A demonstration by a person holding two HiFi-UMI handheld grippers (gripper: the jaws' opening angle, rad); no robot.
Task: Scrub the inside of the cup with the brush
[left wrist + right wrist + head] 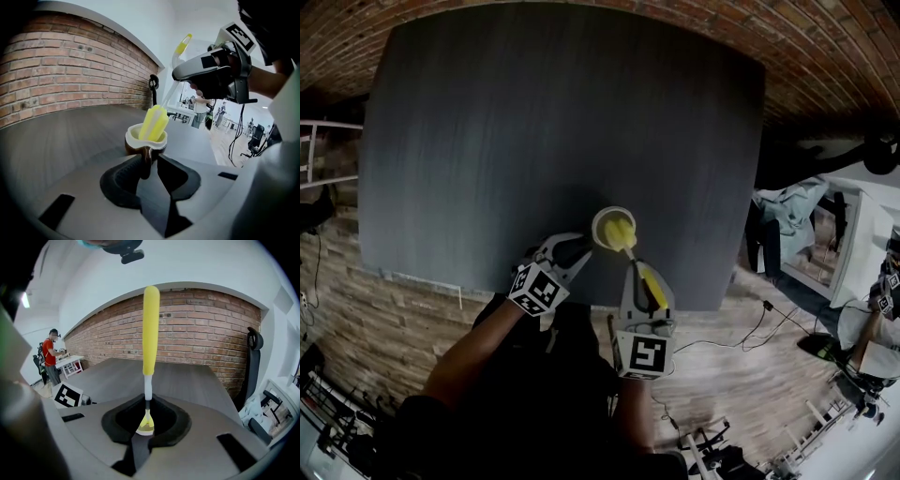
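L tongs [149,164] straddle cup handle [145,159], slack, gap at one pad – prob. just to stop cup [133,137] turning on tabletop [534,141] | R tongs [146,427] clenched on brush [151,333], angled so foam head [154,123] sits inside cup, just ahead of L tongs | step: scrubbing, looks underway

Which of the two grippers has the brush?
The right gripper, shut on the yellow brush; the left gripper only has the handle of the cup between its jaws.
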